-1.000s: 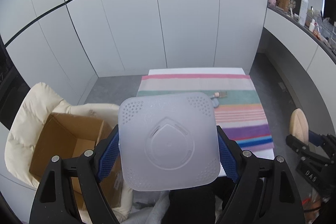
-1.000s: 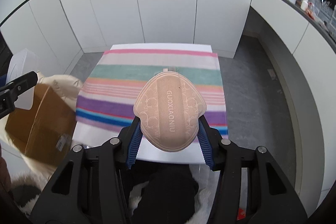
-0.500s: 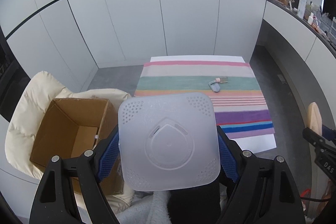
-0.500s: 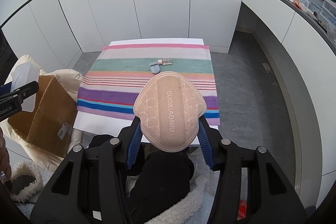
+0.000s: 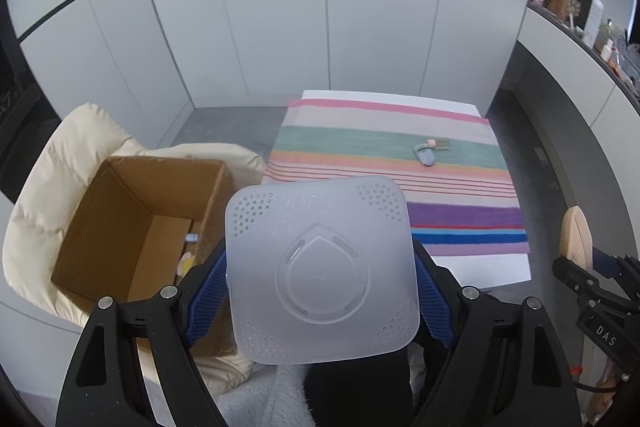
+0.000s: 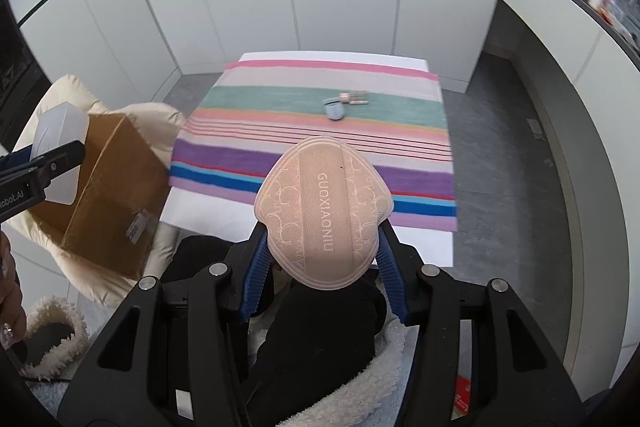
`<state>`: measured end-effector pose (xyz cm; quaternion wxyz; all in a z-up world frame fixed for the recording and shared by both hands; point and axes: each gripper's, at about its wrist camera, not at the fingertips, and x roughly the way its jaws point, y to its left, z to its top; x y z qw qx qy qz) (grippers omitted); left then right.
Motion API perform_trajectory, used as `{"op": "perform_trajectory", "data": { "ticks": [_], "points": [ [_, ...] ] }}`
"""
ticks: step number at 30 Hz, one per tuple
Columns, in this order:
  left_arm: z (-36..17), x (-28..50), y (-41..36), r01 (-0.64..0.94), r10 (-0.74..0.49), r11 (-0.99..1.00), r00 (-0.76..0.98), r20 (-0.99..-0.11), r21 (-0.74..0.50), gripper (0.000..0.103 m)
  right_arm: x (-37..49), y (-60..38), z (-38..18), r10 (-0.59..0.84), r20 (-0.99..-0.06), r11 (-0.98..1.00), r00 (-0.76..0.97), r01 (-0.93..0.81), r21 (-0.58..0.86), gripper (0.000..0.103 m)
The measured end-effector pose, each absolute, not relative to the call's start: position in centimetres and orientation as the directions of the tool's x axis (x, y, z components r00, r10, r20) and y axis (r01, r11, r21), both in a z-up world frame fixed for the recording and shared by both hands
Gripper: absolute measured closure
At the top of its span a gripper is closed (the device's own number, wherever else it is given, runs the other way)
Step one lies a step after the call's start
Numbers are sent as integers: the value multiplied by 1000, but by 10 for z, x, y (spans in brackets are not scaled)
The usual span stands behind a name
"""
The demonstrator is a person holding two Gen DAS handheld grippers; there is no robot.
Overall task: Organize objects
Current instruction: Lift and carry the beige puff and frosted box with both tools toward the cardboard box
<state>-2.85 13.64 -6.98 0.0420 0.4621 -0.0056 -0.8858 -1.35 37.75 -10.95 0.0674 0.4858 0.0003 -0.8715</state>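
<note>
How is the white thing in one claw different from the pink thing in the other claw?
The white plastic case is square with rounded corners; the pink pouch is fan-shaped. The case is frosted, with tiny holes at its corners; the pouch is opaque, with printed letters. The case is wider, so the left gripper spreads further than the right gripper. Each is clamped by its sides.

A translucent white lid point(image 5: 320, 267), a peach embossed pouch point(image 6: 324, 215), a multicoloured striped cloth point(image 5: 392, 163).

Two grippers, each holding one thing: one frosted plastic lid point(image 5: 320, 267) and one pink pad point(image 6: 324, 215). One cardboard box point(image 5: 140, 219) on one cream cushion point(image 5: 52, 163). One striped cloth point(image 5: 392, 179) bears two small items point(image 5: 428, 151).
</note>
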Motion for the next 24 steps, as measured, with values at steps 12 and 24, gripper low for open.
{"op": "perform_trajectory", "data": {
  "ticks": [12, 24],
  "points": [
    [-77, -3, 63, 219, -153, -975, -541, -827, 38, 19, -18, 285, -114, -235, -848, -947, -474, 309, 90, 51],
    [-81, 53, -29, 432, -272, -901, -500, -823, 35, 19, -5, 164, -121, -353, -856, -826, -378, 555, 96, 51]
  ]
}}
